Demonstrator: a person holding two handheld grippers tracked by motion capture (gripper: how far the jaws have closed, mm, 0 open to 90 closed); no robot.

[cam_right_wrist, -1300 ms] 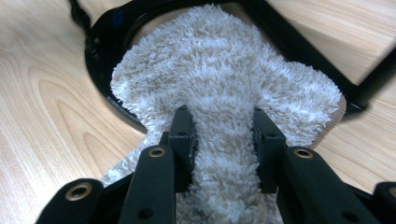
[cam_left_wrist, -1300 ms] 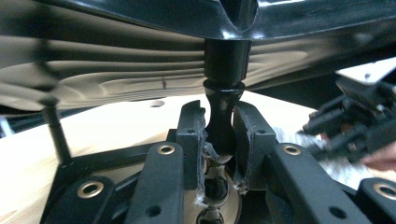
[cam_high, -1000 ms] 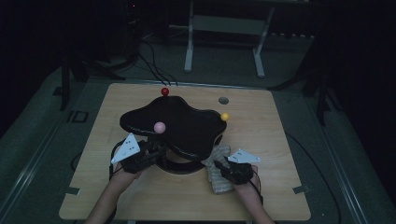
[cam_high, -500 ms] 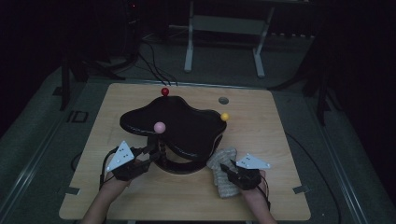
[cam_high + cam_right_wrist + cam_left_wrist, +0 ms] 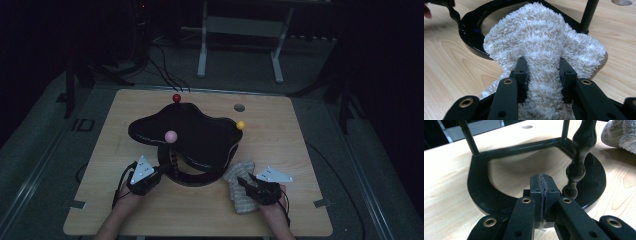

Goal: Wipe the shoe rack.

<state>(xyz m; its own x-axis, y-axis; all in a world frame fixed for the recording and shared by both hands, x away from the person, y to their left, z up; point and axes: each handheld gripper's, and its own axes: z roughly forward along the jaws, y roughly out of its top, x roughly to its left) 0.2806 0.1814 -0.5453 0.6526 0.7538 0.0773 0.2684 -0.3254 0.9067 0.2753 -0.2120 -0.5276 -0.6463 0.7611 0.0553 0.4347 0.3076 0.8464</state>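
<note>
We see the fluffy cream towel lying on the wooden counter at about five o'clock from the black stand, its long axis running from the stand's base ring back toward the near edge. Our right claw is clamped on a bunched fold of it, the pile bulging up between the jaws. Our left claw has just been closing and now sits pressed together on nothing, low at the ring's seven o'clock, just beside the turned post.
</note>
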